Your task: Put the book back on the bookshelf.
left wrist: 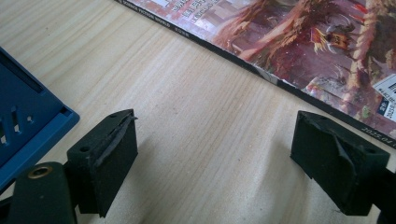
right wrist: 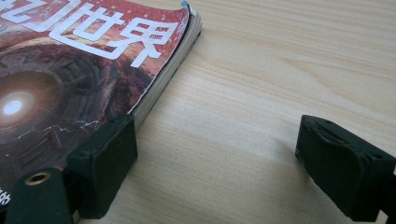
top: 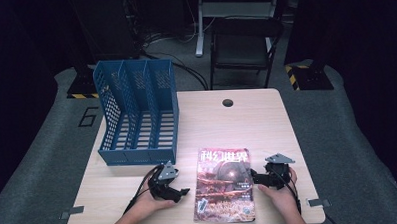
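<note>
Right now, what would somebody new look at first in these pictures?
Probably the red magazine lying flat at the near edge of the table, with white lettering on its cover. Next, the tall blue file rack standing at the table's back left. An open gripper sits on each side of the magazine: left gripper, right gripper.

Your flat paper magazine [top: 224, 185] wears a rust-red cover with white lettering; the perforated plastic file rack [top: 137, 113] is blue, the wooden table [top: 257, 122] pale-grained.

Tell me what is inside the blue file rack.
The blue file rack has three slots, and through its open top and slatted floor nothing shows in them. The perforated dividers hide the lower corners of each slot.
</note>
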The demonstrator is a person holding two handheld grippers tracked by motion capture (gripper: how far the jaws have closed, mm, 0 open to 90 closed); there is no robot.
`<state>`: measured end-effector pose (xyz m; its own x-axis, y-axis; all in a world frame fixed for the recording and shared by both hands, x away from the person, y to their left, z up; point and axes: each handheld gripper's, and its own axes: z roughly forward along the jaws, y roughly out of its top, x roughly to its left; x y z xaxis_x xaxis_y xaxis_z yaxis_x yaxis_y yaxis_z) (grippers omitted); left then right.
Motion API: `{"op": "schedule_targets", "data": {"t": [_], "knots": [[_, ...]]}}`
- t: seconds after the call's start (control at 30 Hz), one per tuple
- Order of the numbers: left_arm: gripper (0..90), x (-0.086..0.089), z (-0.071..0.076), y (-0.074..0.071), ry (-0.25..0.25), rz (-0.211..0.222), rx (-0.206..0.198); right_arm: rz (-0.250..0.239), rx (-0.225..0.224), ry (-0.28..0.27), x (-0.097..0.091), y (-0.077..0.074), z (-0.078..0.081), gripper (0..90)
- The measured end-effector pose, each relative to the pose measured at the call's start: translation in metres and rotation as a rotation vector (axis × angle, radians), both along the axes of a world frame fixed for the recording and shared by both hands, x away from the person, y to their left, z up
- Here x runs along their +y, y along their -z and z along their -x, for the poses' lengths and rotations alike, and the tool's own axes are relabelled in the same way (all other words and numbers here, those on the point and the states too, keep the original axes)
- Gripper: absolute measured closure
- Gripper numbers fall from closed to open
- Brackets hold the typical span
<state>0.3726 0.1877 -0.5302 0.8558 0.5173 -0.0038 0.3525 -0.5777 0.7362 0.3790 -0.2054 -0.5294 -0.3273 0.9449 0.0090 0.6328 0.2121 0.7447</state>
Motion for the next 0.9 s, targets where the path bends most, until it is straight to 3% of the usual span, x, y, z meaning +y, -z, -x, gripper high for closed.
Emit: {"op": "schedule_targets", "data": {"t": [0.63,0.73,0.9], "knots": [[14.7,-0.002,-0.001,0.000,-0.004,0.002,0.002,0.009,0.051,0.024,0.008,-0.008,0.004,27.7],[14.8,-0.002,-0.001,0.000,-0.009,-0.001,0.005,0.002,0.079,0.036,0.010,-0.011,0.005,31.4],[15.1,-0.004,-0.002,0.000,-0.027,0.000,-0.003,0.008,0.108,0.006,0.011,-0.015,0.007,37.9]]}}
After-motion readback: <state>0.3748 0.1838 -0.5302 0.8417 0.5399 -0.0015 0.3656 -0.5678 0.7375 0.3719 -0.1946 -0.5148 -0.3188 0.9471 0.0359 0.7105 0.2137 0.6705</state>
